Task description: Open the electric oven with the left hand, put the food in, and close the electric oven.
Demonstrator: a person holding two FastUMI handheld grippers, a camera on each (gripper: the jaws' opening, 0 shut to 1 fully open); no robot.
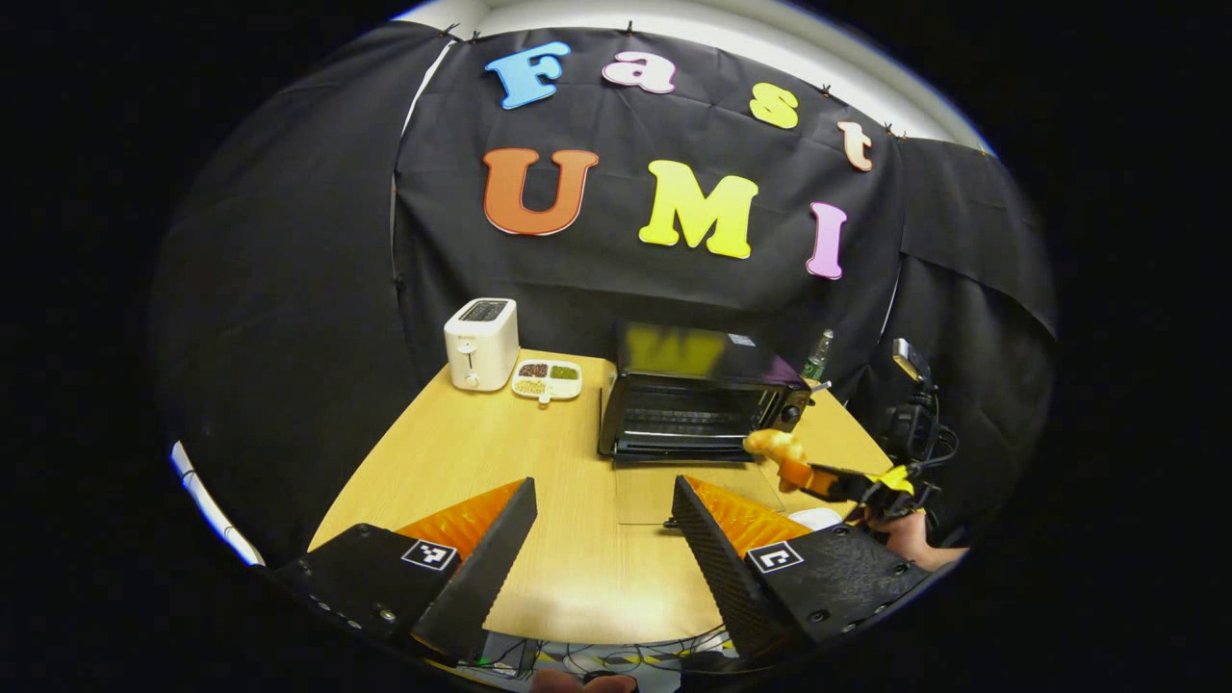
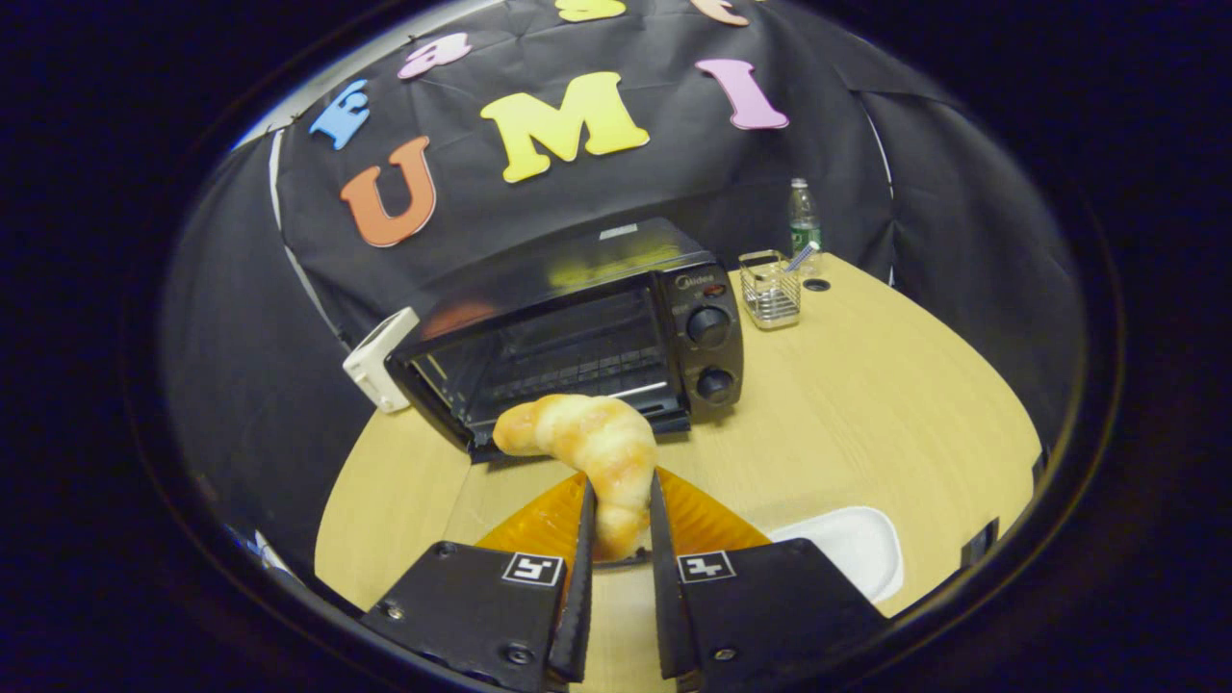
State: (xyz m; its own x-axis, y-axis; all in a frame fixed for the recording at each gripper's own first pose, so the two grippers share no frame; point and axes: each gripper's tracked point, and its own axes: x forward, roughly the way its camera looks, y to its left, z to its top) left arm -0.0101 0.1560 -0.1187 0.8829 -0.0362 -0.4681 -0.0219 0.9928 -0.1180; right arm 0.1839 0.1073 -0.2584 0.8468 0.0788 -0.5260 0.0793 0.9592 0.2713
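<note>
Holding a golden crescent bread roll pinched in my right gripper, just before the black electric oven.
My left gripper: fingers spread, empty, above the wooden table.

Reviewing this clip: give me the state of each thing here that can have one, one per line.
electric oven: door open, folded down, cavity empty.
croissant: lifted, clamped in front of the oven.
right gripper: shut on the croissant.
left gripper: open, empty.
white tray: empty.
bottle: upright.
</note>
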